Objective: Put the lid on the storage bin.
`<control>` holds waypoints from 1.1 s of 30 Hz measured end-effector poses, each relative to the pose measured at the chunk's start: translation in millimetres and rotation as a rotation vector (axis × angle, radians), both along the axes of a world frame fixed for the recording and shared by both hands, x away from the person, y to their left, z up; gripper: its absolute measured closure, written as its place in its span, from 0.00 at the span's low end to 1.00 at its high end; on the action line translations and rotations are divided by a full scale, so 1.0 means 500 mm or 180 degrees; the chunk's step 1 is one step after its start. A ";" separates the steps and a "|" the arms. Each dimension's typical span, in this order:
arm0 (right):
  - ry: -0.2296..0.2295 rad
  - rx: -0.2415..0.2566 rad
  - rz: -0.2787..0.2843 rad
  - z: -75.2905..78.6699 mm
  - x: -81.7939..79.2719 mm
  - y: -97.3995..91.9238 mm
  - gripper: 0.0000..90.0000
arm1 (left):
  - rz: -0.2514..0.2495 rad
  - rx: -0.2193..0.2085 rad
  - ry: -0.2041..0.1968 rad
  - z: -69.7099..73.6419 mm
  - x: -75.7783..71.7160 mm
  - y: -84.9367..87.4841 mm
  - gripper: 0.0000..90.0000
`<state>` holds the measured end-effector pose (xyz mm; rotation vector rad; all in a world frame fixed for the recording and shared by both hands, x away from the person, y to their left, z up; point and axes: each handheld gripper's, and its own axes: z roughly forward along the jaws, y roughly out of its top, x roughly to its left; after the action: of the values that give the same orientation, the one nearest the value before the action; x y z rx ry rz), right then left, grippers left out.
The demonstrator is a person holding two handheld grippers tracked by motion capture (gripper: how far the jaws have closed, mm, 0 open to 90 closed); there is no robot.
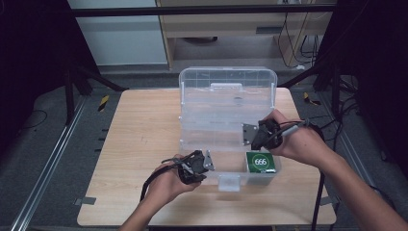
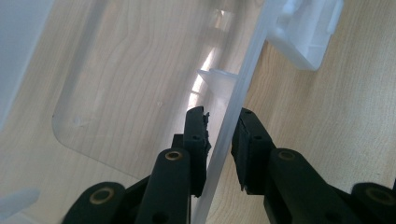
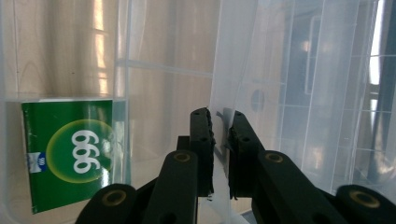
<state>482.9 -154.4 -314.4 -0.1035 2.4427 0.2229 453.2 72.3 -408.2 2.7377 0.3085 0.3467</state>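
Closest to the person, at about 6 o'clock on the wooden table [image 1: 139, 130], the left gripper [image 1: 208, 161] has its two black jaws set on either side of the front wall of a clear plastic box [image 1: 226, 120]; one jaw is inside, one outside, with a small gap left on the outer side, so it straddles the wall but I cannot tell if it really pinches it. Just past it at 3 o'clock, the right gripper [image 3: 219, 140] is nearly shut on a thin clear wall inside the box, maybe a divider or a tray, and I cannot tell which. What could go wrong? The plastic is thin and smooth, so a jaw might slip off if one hand pulls up. If the two hands pull different ways, the light box could tip or slide on the table. In the front right corner of the box, at about 4 o'clock, lies a green packet [image 3: 70, 151] printed with 999. The rest of the box looks empty. At 12 o'clock its lid [image 1: 226, 84] stands open.
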 end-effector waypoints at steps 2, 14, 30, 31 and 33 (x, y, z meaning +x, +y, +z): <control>0.0015 0.0033 -0.0014 -0.002 -0.005 -0.003 0.91 | 0.0010 0.0001 -0.0025 -0.001 -0.002 -0.002 0.84; 0.0130 0.0107 -0.0122 0.003 0.021 -0.009 0.90 | -0.0035 -0.0167 -0.0068 -0.006 0.003 0.000 0.85; 0.0107 0.0211 -0.0104 -0.018 -0.024 -0.019 0.90 | -0.0058 -0.0032 -0.0059 -0.003 0.003 -0.007 0.85; 0.0106 0.0209 -0.0102 -0.019 -0.027 -0.021 0.90 | -0.0059 -0.0016 -0.0069 -0.003 0.002 -0.008 0.85; 0.0103 0.0227 -0.0102 -0.021 -0.031 -0.022 0.90 | -0.0058 0.0009 -0.0072 -0.002 0.002 -0.010 0.85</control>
<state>467.6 -165.5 -325.0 -0.0295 2.4638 0.2990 454.3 67.4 -409.3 2.7355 0.2773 0.3731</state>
